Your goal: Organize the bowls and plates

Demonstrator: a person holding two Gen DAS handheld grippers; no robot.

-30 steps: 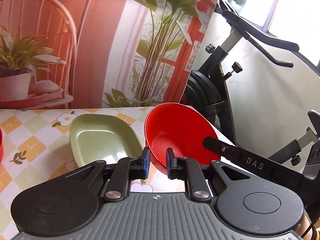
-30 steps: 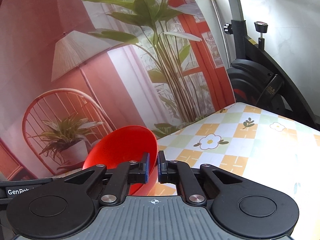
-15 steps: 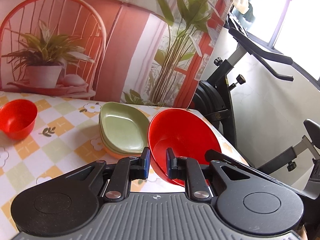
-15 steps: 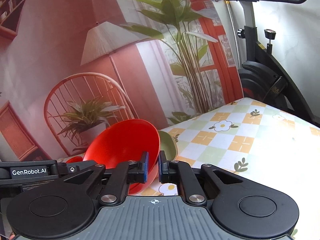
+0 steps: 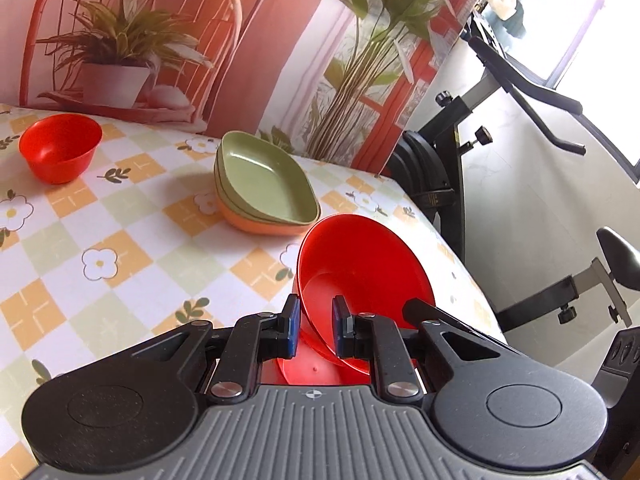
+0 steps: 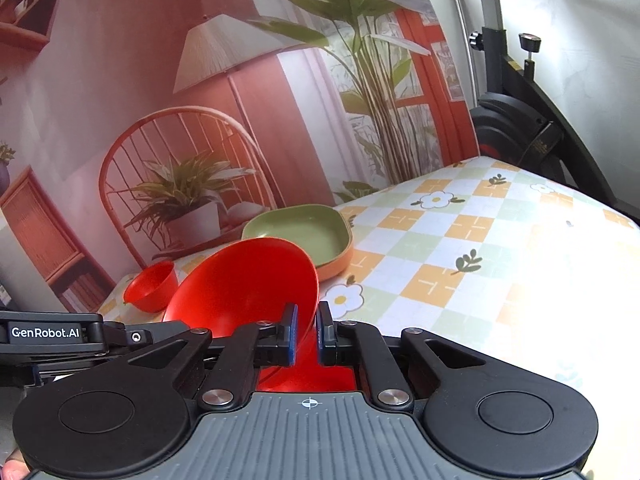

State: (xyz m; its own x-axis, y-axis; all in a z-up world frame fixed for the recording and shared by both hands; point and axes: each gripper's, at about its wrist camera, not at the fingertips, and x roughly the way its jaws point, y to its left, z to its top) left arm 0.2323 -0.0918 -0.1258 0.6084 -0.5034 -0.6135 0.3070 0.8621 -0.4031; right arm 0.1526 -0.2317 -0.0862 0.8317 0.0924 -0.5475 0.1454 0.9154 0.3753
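A large red bowl (image 5: 360, 272) hangs tilted above the table's near right corner, gripped from both sides. My left gripper (image 5: 316, 328) is shut on its near rim. Opposite it, my right gripper (image 6: 307, 334) is shut on the rim of the same large red bowl (image 6: 248, 284); one of its black fingers (image 5: 424, 314) shows in the left wrist view. Beyond the bowl sits a stack of green plates (image 5: 264, 184) on an orange one, also in the right wrist view as the green plates (image 6: 304, 236). A small red bowl (image 5: 60, 148) stands at the far left, the same small red bowl (image 6: 152, 286).
The table (image 5: 120, 220) has a checked flower-print cloth. A printed backdrop (image 5: 280, 40) rises behind its far edge. An exercise bike (image 5: 500, 128) stands off the right edge. The cloth right of the plates (image 6: 480, 248) is bare.
Both grippers have drawn back and up with the large red bowl. The green plate stack now lies farther off, and the small red bowl has come into view.
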